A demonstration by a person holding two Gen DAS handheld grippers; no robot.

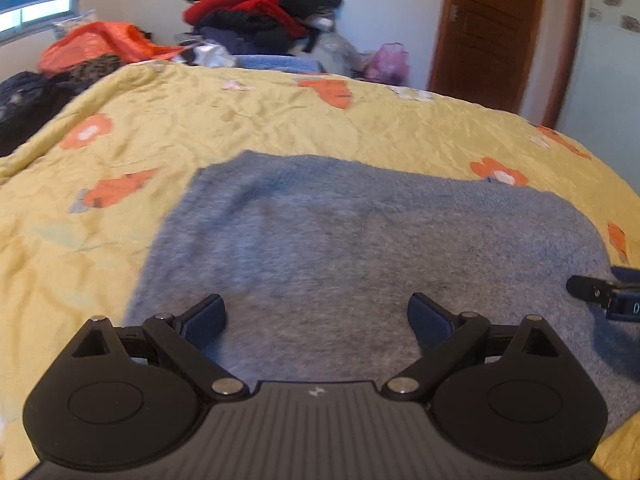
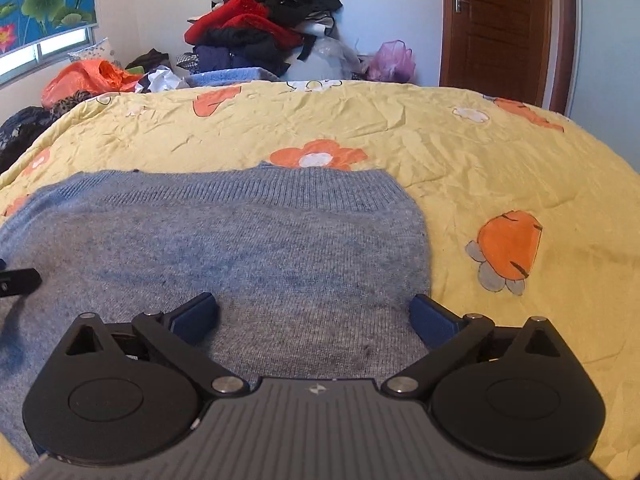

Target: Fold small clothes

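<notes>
Sweater (image 2: 224, 248) flat on quilt (image 2: 460, 160), part-folded at most.
Left gripper (image 1: 316, 320) and right gripper (image 2: 312, 316) both spread wide above the knit, pinching nothing; final folds seem left.

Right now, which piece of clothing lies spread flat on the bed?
The grey-blue knit sweater, flat on the yellow quilt; the rest sit heaped in the clothes pile behind.

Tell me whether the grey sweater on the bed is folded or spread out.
Folded: the grey sweater lies as a flat rectangle, no sleeves showing.
</notes>
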